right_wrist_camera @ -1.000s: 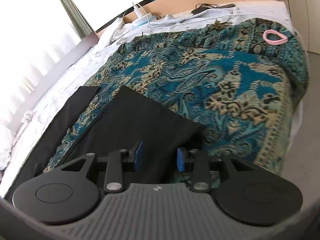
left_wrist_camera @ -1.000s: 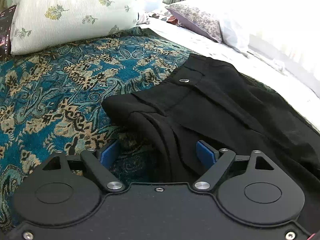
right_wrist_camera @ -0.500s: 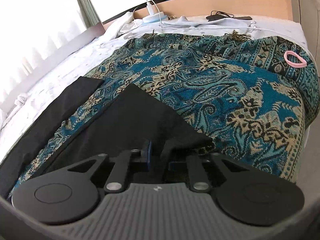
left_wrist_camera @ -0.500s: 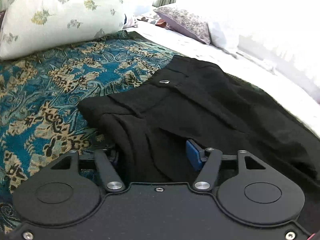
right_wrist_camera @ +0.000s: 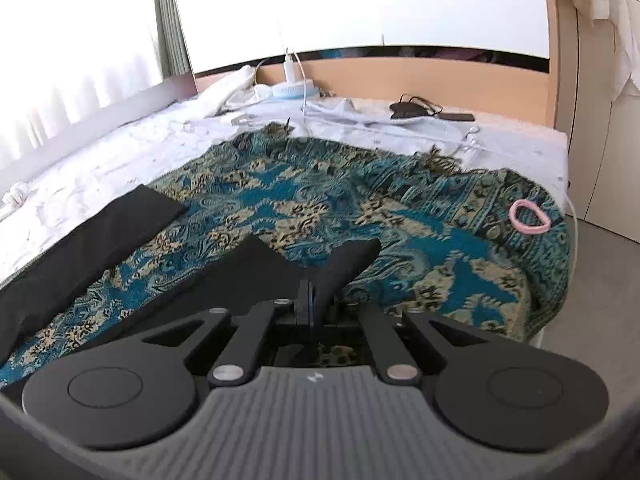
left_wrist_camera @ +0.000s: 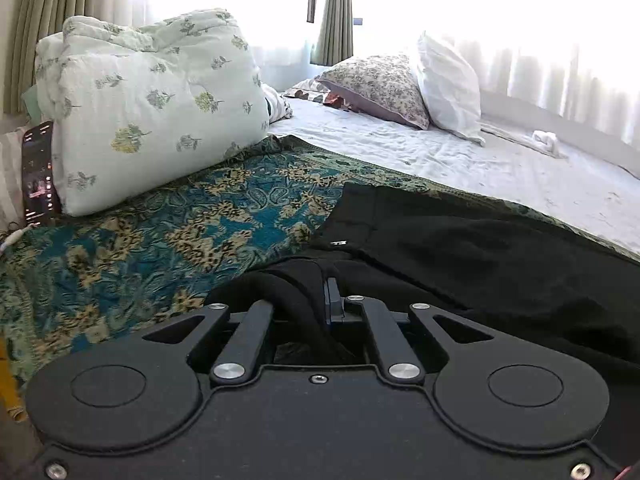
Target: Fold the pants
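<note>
Black pants (left_wrist_camera: pixel 480 256) lie on a teal patterned bedspread (left_wrist_camera: pixel 160 240). In the left wrist view their waistband with a small metal clasp (left_wrist_camera: pixel 338 243) lies just ahead. My left gripper (left_wrist_camera: pixel 326 300) is shut on a bunched fold of the waist end, lifted off the bed. In the right wrist view the two legs stretch away to the left, the near leg (right_wrist_camera: pixel 224 280) and the far leg (right_wrist_camera: pixel 100 232). My right gripper (right_wrist_camera: pixel 314 300) is shut on the hem corner (right_wrist_camera: pixel 352 256) of the near leg, which sticks up past the pads.
A folded floral quilt (left_wrist_camera: pixel 152 108) and pillows (left_wrist_camera: pixel 400 88) sit at the head of the bed; a phone (left_wrist_camera: pixel 38 176) leans at the left. At the foot lie a pink hair tie (right_wrist_camera: pixel 530 218), cables, a small fan (right_wrist_camera: pixel 288 88) and a wooden footboard (right_wrist_camera: pixel 440 80). White sheet (left_wrist_camera: pixel 500 168) runs beside the pants.
Both grippers went from open around the cloth to shut on it. Both have risen, pulling the waist fold and the hem corner up off the bedspread.
</note>
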`<state>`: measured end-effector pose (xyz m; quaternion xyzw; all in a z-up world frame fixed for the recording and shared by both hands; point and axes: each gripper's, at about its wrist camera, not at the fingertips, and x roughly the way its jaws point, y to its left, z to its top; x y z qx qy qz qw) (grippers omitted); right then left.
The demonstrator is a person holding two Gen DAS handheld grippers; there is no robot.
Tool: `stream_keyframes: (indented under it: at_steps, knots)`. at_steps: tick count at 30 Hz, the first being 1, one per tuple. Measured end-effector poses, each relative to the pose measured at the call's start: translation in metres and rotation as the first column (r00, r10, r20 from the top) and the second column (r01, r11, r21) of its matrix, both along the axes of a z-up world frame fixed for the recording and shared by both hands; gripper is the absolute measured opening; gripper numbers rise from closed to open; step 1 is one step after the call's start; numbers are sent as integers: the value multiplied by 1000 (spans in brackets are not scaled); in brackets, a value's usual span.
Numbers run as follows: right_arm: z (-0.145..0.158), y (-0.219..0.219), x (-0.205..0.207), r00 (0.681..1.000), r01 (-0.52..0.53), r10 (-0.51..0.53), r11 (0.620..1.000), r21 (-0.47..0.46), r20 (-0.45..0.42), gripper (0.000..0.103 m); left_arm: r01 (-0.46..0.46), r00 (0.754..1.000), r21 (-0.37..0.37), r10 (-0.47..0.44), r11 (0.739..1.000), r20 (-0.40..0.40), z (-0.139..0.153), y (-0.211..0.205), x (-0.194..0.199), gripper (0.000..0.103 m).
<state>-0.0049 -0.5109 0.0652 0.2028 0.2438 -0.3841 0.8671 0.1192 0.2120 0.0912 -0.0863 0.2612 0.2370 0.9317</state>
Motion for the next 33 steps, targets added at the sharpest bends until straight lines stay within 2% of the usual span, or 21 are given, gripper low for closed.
stream_keyframes:
  at_steps: [6, 13, 18, 25, 28, 30, 31, 33]
  knots:
    - [5, -8, -29, 1000, 20, -20, 1000, 1, 21, 5, 11, 1000, -3, -11, 1000, -27, 4, -3, -31, 6]
    - [-2, -25, -57, 998, 46, -48, 998, 43, 30, 5, 26, 997, 21, -25, 999, -71, -9, -9, -62, 7]
    - [-17, -26, -62, 999, 45, -46, 997, 63, 9, 6, 13, 993, 19, -11, 1000, -117, -27, -9, -63, 7]
    - [-34, -29, -61, 999, 46, -44, 996, 80, -26, 7, 20, 984, 64, -8, 998, -178, -48, -15, -55, 7]
    - [-39, -31, -59, 998, 47, -44, 995, 84, -41, 9, 31, 978, 82, -14, 996, -206, -55, -16, -52, 12]
    - [-41, -30, -58, 997, 52, -48, 996, 69, -57, 33, 37, 975, 83, -18, 996, -221, -57, -16, -51, 18]
    - [-40, -29, -57, 997, 56, -53, 997, 55, -64, 36, 38, 974, 80, -19, 996, -224, -57, -16, -50, 24]
    - [-35, -25, -56, 993, 77, -75, 997, 21, -89, 56, 36, 974, 60, -21, 998, -226, -54, -15, -51, 54]
